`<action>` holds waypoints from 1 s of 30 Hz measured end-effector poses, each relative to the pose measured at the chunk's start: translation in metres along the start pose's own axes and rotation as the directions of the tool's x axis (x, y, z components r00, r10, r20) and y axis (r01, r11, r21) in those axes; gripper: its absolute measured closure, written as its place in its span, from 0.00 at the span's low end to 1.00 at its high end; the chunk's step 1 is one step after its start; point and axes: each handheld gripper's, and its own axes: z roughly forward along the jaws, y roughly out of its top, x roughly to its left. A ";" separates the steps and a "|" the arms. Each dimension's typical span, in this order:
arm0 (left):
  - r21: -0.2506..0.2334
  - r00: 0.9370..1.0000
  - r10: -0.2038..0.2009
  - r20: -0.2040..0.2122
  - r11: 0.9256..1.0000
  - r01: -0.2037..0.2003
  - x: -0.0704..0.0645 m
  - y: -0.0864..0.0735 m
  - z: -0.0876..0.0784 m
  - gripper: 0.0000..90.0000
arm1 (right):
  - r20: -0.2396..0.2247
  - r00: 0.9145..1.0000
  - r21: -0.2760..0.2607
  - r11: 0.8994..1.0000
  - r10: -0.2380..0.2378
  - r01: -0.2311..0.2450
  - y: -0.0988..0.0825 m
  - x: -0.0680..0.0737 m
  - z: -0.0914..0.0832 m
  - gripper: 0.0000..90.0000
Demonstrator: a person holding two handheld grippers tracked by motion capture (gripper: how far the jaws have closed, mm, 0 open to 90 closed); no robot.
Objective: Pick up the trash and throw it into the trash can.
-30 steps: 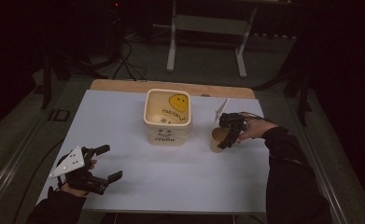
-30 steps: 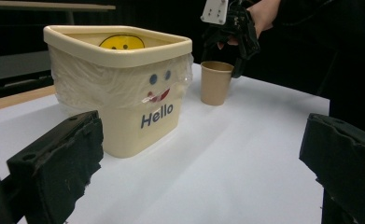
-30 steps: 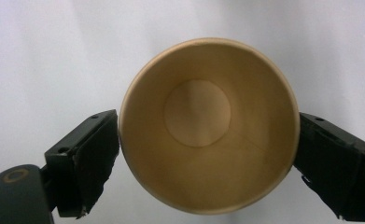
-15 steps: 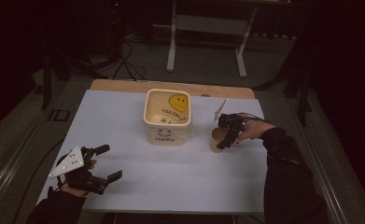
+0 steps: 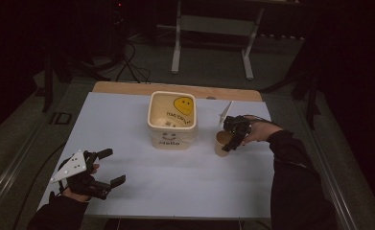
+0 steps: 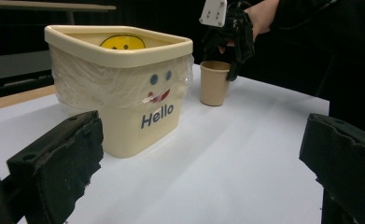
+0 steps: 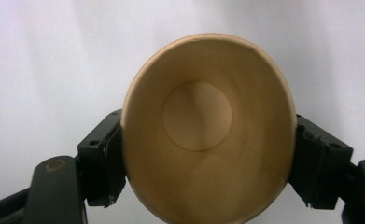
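A tan paper cup [image 5: 221, 145] stands upright on the white table [image 5: 185, 177], to the right of a cream bin [image 5: 172, 136]. My right gripper [image 5: 232, 140] comes down over the cup from above. Its jaws have just been closing, and the black pads [image 7: 101, 163] now press on both sides of the cup [image 7: 208, 130], squeezing its rim into an oval. The cup is empty inside. My left gripper [image 5: 112, 166] rests open near the table's front left corner with nothing between its fingers. It faces the bin [image 6: 124, 121] and the cup [image 6: 214, 84].
The bin has a "Hello" face on its front, a yellow smiley on an inner wall and a plastic liner. A wooden strip [image 5: 127, 88] runs along the table's far edge. Metal stand legs [image 5: 178, 48] rise on the dark floor beyond.
The right gripper's jaws have drawn in against the cup. Both hands, the cup and the bin stay where they were.
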 end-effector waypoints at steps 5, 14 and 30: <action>0.001 1.000 0.003 0.000 1.000 -0.003 0.000 0.000 0.000 0.00 | -0.017 1.000 -0.012 1.000 -0.020 0.019 0.005 0.002 -0.011 0.27; 0.001 1.000 0.003 0.001 1.000 -0.003 0.000 0.000 0.000 0.00 | -0.052 0.998 0.008 0.999 -0.043 0.044 0.013 0.008 -0.031 0.29; -0.001 1.000 0.007 0.002 1.000 -0.007 -0.001 0.001 0.000 0.00 | -0.078 0.992 0.026 0.995 -0.094 0.097 0.033 0.017 -0.060 0.29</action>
